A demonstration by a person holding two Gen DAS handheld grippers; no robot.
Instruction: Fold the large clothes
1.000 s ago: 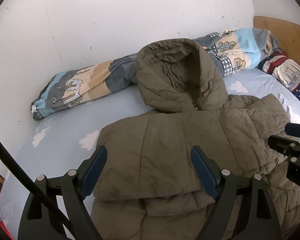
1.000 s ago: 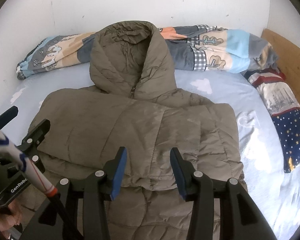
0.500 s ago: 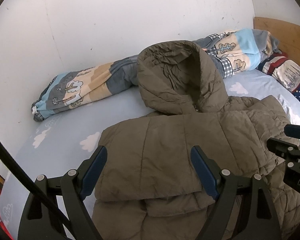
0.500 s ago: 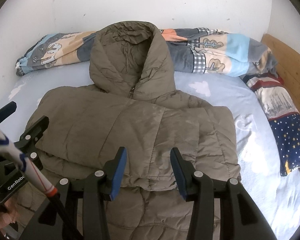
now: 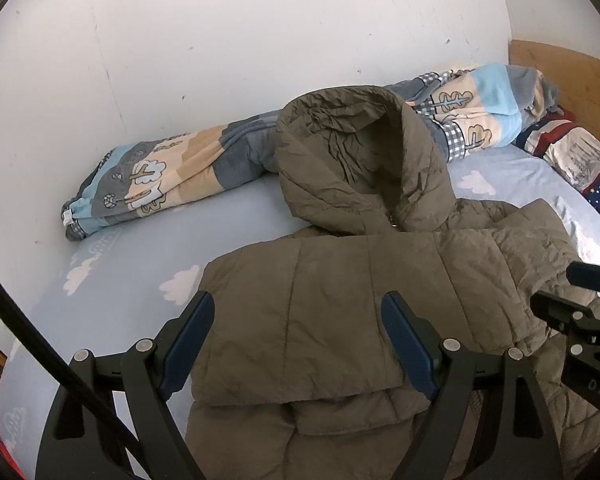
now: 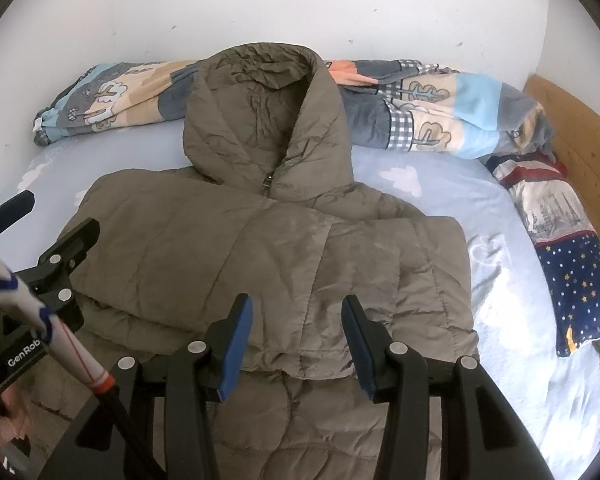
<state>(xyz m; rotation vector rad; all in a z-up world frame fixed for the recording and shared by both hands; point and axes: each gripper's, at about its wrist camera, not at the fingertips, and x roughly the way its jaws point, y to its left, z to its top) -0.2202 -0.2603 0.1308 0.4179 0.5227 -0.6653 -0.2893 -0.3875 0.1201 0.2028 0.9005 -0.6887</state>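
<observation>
While both tongs hang above the near part of the olive puffer jacket, the left gripper holds its blue pads wide apart over the folded-in sleeve, and the right gripper keeps a narrower gap over the sleeve's hem, neither clamped on cloth. Just beyond the fingertips the jacket lies flat on the blue cloud-print sheet, hood pointing away. Farther off, a patterned quilt is bunched along the white wall.
</observation>
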